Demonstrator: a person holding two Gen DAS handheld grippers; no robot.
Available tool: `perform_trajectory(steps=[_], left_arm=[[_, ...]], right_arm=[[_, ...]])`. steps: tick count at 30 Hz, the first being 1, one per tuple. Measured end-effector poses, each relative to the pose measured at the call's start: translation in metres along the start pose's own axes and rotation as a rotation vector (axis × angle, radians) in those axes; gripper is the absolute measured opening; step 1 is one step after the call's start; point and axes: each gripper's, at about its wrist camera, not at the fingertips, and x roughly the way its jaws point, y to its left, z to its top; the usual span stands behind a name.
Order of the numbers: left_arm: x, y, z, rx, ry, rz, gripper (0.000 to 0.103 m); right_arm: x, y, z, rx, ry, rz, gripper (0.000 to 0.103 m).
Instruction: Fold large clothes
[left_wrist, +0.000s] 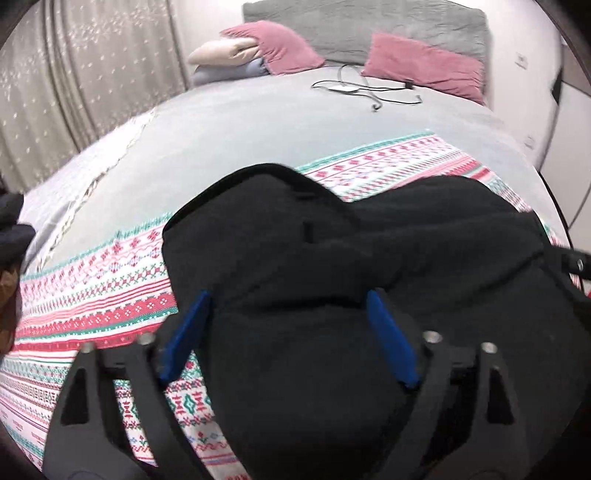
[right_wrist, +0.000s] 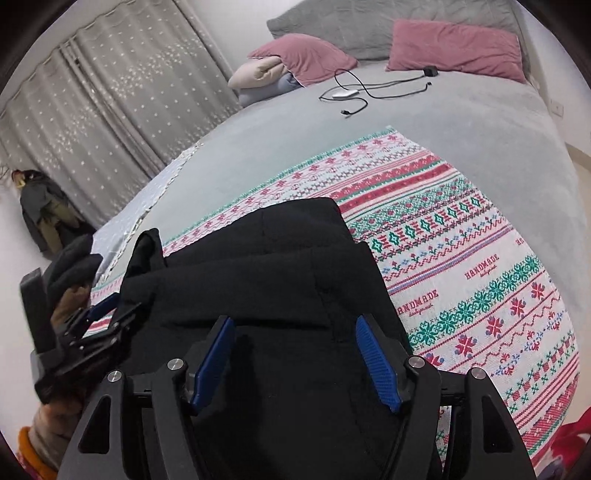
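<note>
A large black garment (left_wrist: 332, 266) lies bunched on a patterned red, green and white blanket (left_wrist: 92, 288) on the bed. It also shows in the right wrist view (right_wrist: 280, 280), lying on the blanket (right_wrist: 480, 280). My left gripper (left_wrist: 288, 306) is open, its blue pads spread over the garment's near part, nothing clamped between them. My right gripper (right_wrist: 295, 332) is open too, hovering over the garment's near edge. The left gripper shows at the left of the right wrist view (right_wrist: 103, 310), beside the garment's left edge.
The bed has a grey cover (right_wrist: 443, 122). Pink pillows (right_wrist: 458, 48) and a grey one lie at the head, with a black cable and a small white device (right_wrist: 345, 94) in front. Curtains (right_wrist: 110, 103) hang at left. Dark clothes (right_wrist: 44, 214) hang by the wall.
</note>
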Motion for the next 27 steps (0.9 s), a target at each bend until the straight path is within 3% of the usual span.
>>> perform_trajectory(steps=[6,9,12,17,22,27], left_arm=[[-0.025,0.018,0.001,-0.077,0.012,0.02,0.091],[-0.041,0.042,0.0,-0.17,0.036,-0.002,0.091],[-0.058,0.057,-0.009,-0.255,0.084,-0.106,0.094],[-0.073,0.053,-0.035,-0.31,0.182,-0.308,0.099],[-0.066,0.041,-0.064,-0.372,0.277,-0.423,0.099],[-0.05,0.039,-0.095,-0.556,0.316,-0.552,0.102]], right_arm=[[-0.01,0.001,0.002,-0.014,0.017,-0.016,0.069],[-0.02,-0.005,0.006,-0.009,0.029,-0.051,0.07],[-0.029,-0.012,0.009,-0.002,0.052,-0.095,0.075],[-0.033,-0.029,0.008,0.03,0.126,0.001,0.079],[-0.023,-0.047,0.0,0.078,0.248,0.065,0.079],[-0.01,-0.06,-0.01,0.131,0.341,0.162,0.082]])
